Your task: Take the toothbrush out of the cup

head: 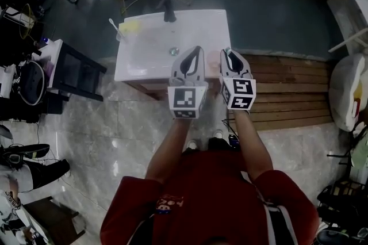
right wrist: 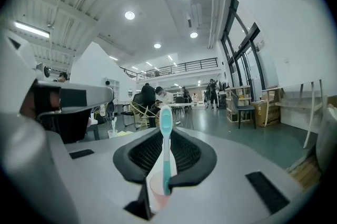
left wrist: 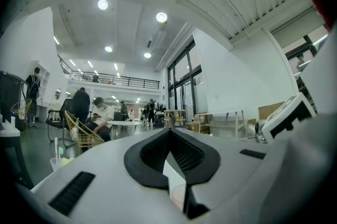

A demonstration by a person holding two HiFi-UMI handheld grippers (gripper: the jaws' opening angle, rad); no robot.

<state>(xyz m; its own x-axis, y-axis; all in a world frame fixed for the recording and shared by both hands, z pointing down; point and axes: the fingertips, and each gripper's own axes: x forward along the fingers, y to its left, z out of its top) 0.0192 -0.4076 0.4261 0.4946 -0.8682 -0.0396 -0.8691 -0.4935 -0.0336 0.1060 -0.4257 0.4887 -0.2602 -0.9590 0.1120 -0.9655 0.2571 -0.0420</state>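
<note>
A red short-sleeved shirt (head: pixel 213 198) with a small chest print is worn, and the grey left gripper (head: pixel 198 49) and right gripper (head: pixel 226 52) are each backed by a black-and-white marker cube (head: pixel 186 101).

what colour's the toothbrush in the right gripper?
Teal toothbrush, paler at its head; shows best in the right gripper view.
</note>
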